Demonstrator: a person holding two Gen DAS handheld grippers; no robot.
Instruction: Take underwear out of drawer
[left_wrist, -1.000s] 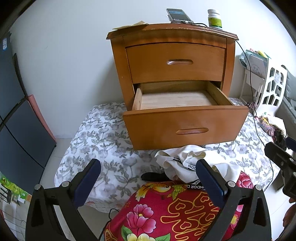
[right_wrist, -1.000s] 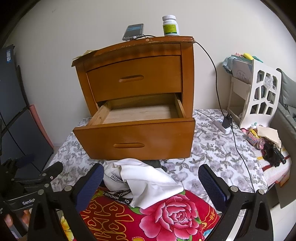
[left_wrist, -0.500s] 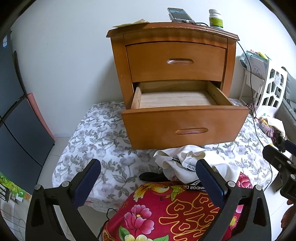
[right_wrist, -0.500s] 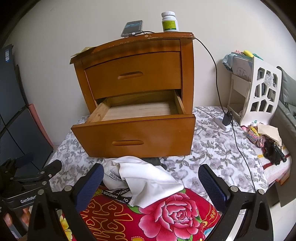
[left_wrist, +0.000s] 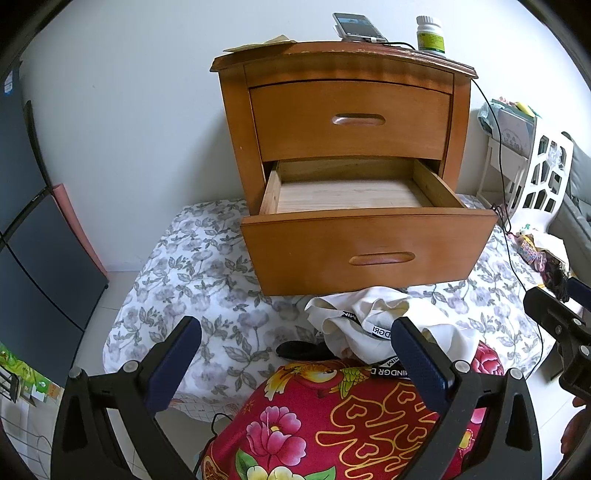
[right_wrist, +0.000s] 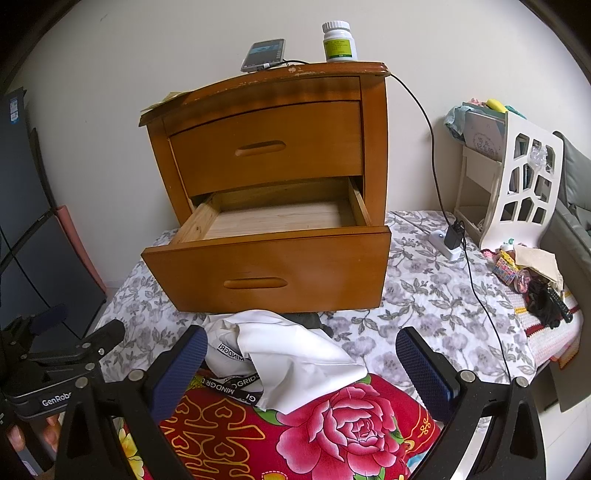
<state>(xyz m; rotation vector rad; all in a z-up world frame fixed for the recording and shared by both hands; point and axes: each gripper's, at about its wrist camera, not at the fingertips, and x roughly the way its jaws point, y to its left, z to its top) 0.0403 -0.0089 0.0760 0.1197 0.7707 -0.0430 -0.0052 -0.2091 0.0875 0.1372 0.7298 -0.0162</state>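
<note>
On the floral bedsheet (left_wrist: 192, 273), just in front of the wooden nightstand (left_wrist: 347, 122), lies the underwear (right_wrist: 291, 354): a crumpled heap of white cloth with a black waistband that carries white lettering, its folds bunched and one flat panel spread toward the right. Its near edge rests on a red pillow (right_wrist: 332, 424) printed with big pink flowers and gold hearts, and a dark item peeks out from under the cloth at its far side. Behind the heap, the lower drawer (left_wrist: 369, 251) is pulled well out, and its pale wooden floor shows bare as far as both views reach; the upper drawer (left_wrist: 351, 118) is closed. Atop the nightstand sit a phone (right_wrist: 264, 54) with a cable plugged in and a white pill bottle (right_wrist: 339, 41) with a green label. Both tools hover low over the pillow: the left tool (left_wrist: 295, 362) has its blue-padded fingers spread wide with nothing between them, and the right tool (right_wrist: 301, 363) is likewise spread wide and empty, the underwear lying beneath the gap and not gripped. A white cut-out rack (right_wrist: 524, 177) stands on the bed to the right.
</note>
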